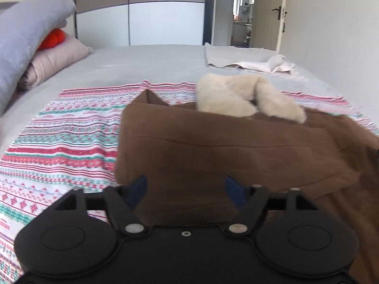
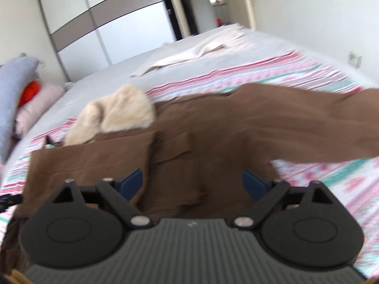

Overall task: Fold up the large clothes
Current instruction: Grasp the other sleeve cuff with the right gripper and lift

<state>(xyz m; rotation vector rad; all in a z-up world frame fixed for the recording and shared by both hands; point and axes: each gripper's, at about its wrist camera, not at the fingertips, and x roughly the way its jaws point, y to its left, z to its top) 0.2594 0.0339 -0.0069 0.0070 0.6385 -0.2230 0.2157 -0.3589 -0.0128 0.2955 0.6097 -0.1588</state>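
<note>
A large brown coat (image 1: 213, 146) with a cream fur collar (image 1: 236, 97) lies on a striped patterned sheet (image 1: 59, 142) on the bed. Its left side is folded over. My left gripper (image 1: 186, 189) is open and empty just above the coat's near edge. In the right wrist view the coat (image 2: 213, 137) spreads ahead, one sleeve (image 2: 319, 127) stretched out to the right, the fur collar (image 2: 118, 113) at the left. My right gripper (image 2: 191, 184) is open and empty over the coat's lower part. This view is motion-blurred.
A grey pillow (image 1: 26, 40), a pink folded blanket (image 1: 56, 59) and an orange item (image 1: 53, 38) sit at the bed's left. A beige cloth (image 1: 248, 58) lies at the far side. A wardrobe (image 1: 142, 11) and an open door (image 1: 272, 11) stand behind.
</note>
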